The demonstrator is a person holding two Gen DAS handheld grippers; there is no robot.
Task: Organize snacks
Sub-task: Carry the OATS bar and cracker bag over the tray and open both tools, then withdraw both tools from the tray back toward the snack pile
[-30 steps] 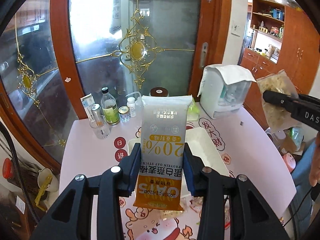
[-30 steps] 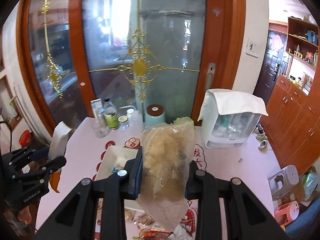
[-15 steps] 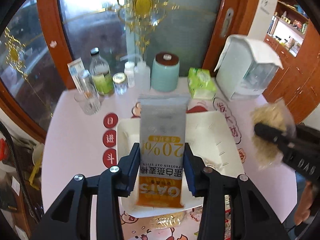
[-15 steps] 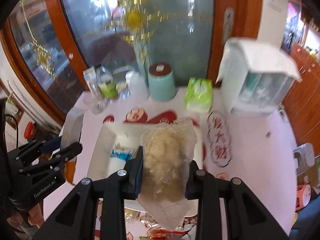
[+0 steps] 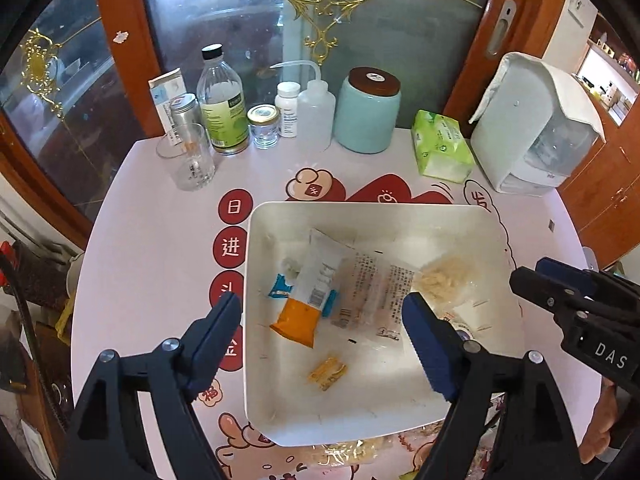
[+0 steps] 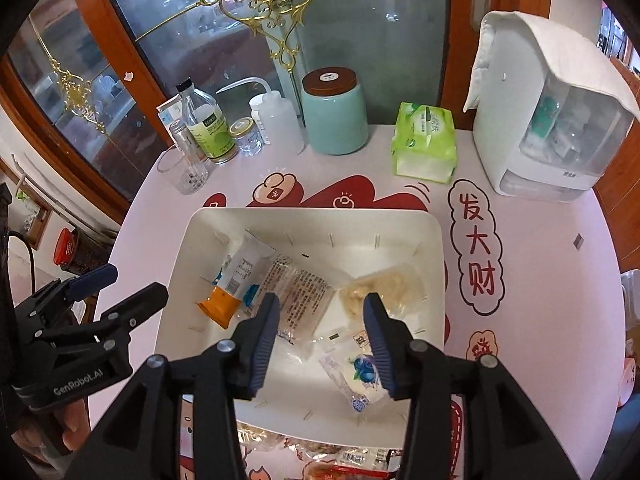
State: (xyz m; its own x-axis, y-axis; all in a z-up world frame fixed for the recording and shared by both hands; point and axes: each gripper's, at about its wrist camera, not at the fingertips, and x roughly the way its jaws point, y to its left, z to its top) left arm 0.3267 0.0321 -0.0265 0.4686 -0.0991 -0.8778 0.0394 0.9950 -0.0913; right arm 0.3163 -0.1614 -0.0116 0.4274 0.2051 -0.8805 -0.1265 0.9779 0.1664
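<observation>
A white tray (image 5: 372, 210) (image 6: 312, 214) sits on the pink table. In it lie a grey and orange oat stick packet (image 5: 310, 292) (image 6: 236, 280), a clear printed packet (image 5: 372, 296) (image 6: 300, 292), a clear bag of pale yellow floss (image 5: 444, 280) (image 6: 380, 288), a small yellow snack (image 5: 327, 368) and a blueberry packet (image 6: 360, 376). My left gripper (image 5: 322, 312) (image 6: 120, 292) hangs over the tray's left part, jaws opening wide and holding nothing. My right gripper (image 6: 322, 304) (image 5: 560, 292) hovers over the tray's right part, jaws opening, free of the bag beneath.
Along the back stand a glass (image 5: 192, 160), bottles (image 5: 222, 100), a small jar (image 5: 263, 120), a teal canister (image 5: 368, 112), a green tissue pack (image 5: 440, 146) and a white dispenser (image 5: 532, 128). More snack packets (image 6: 340, 460) lie at the table's near edge.
Both grippers came down over the tray and opened. The oat stick packet left the left jaws and the floss bag left the right jaws; both now lie in the tray.
</observation>
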